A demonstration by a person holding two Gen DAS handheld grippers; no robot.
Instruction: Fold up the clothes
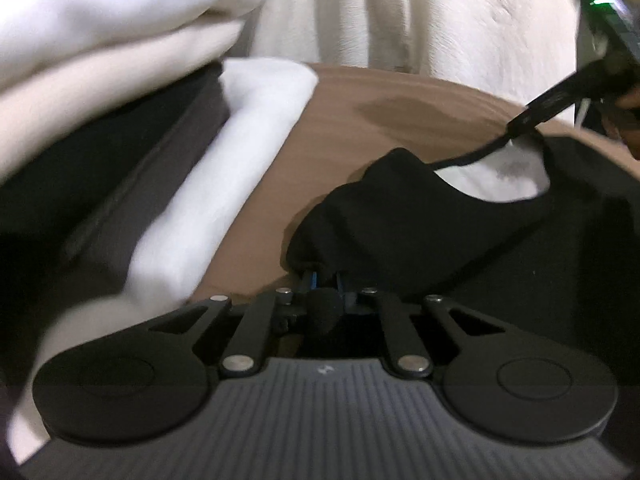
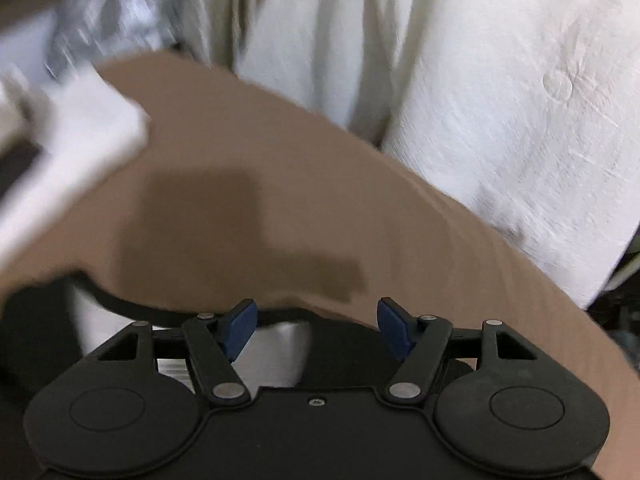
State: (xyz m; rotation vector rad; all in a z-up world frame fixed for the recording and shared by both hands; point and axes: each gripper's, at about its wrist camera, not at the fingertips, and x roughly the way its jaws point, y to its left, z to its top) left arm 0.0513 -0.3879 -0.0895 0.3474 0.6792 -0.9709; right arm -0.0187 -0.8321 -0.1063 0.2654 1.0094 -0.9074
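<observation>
The black garment (image 1: 420, 232) lies on the brown table (image 1: 360, 128), and everything else sits around it. The left gripper (image 1: 320, 276) is clamped on the garment's near edge, its 2 blue fingers pulled together with a bunch of dark cloth pinched between them. To the far right of the garment, the right gripper (image 1: 524, 118) shows as a dark fingertip touching the thin black neckline where it lifts off the table; through that neck opening a white patch is visible.

From the right wrist view, the right gripper (image 2: 316, 320) has its 2 blue pads (image 2: 240, 326) standing well apart, with nothing pressed between them; the garment's black edge (image 2: 140, 308) runs just under and behind the pads.

Left of the garment a stack of folded clothes (image 1: 120, 80), white, cream and dark grey, rests on the table. Beyond the garment, past the table's far edge, hangs white fabric (image 1: 420, 12). The right wrist view is blurred.
</observation>
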